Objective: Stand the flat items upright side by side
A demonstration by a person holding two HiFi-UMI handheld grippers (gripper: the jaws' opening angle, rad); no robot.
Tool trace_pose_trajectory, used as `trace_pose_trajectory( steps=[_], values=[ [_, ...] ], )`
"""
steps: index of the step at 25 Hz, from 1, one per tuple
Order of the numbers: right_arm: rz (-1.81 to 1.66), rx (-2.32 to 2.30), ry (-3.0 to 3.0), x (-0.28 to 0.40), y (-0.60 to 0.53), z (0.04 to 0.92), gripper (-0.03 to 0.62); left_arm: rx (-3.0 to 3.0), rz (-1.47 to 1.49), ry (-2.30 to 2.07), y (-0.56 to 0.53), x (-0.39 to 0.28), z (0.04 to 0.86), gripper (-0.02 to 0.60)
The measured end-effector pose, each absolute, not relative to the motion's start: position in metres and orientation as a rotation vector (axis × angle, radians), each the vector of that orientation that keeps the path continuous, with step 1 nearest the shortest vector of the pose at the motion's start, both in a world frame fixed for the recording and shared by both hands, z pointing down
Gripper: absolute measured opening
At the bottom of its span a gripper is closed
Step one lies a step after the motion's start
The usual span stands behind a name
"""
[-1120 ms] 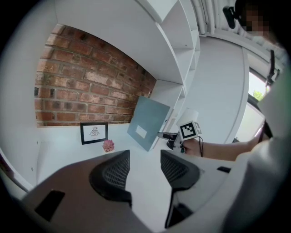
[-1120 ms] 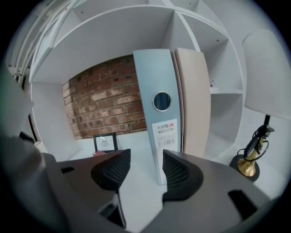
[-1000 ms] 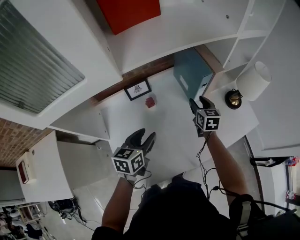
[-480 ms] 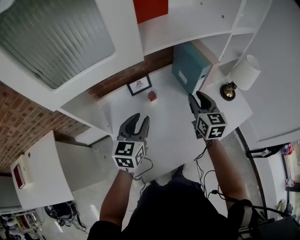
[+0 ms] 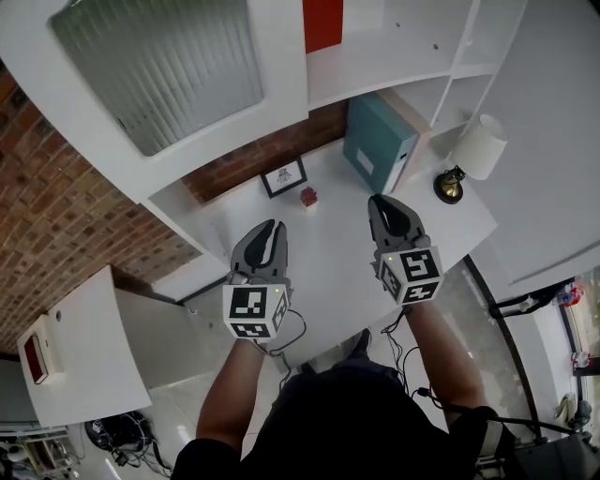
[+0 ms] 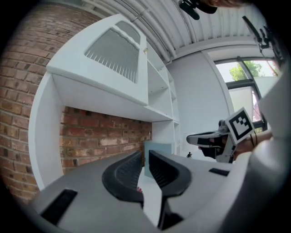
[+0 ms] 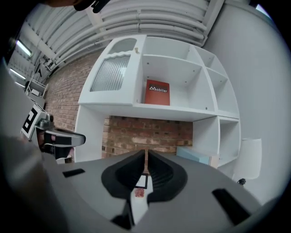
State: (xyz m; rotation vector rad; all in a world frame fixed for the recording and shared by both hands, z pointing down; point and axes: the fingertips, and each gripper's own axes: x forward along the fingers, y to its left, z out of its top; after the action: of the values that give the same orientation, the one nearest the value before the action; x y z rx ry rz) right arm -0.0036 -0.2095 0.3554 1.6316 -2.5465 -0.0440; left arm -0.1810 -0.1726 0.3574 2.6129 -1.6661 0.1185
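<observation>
Both grippers hover level over the white desk [image 5: 337, 246], low in the head view. The left gripper [image 5: 270, 228] and the right gripper [image 5: 382, 204] have just been closing; each pair of jaws is now pressed nearly together, with nothing between them. The teal box [image 5: 380, 141] stands upright at the desk's back right, beside the shelf unit. A red book [image 5: 322, 22] stands on the shelf at top centre. A small frame [image 5: 284, 176] leans on the brick wall, a red object [image 5: 307, 196] just before it. A lamp [image 5: 472, 152] stands at right.
</observation>
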Motion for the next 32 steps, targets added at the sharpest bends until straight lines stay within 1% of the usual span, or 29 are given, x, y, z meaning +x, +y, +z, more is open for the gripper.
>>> trace_pose_trajectory(
  steps=[7,19,32],
  values=[
    [-0.215,1.721,-2.567,-0.026,-0.181,0.315,0.000,2.664,0.040,-1.692,-0.153,-0.204,0.328,0.040],
    [-0.309,1.680,-2.535,-0.064,-0.150,0.309,0.000,2.781,-0.022,-1.622,-0.121,-0.228,0.311,0.028],
    [-0.321,1.716,-2.474,-0.057,-0.135,0.298,0.000,2.756,-0.078,-1.566,-0.125,-0.228,0.324,0.028]
  ],
)
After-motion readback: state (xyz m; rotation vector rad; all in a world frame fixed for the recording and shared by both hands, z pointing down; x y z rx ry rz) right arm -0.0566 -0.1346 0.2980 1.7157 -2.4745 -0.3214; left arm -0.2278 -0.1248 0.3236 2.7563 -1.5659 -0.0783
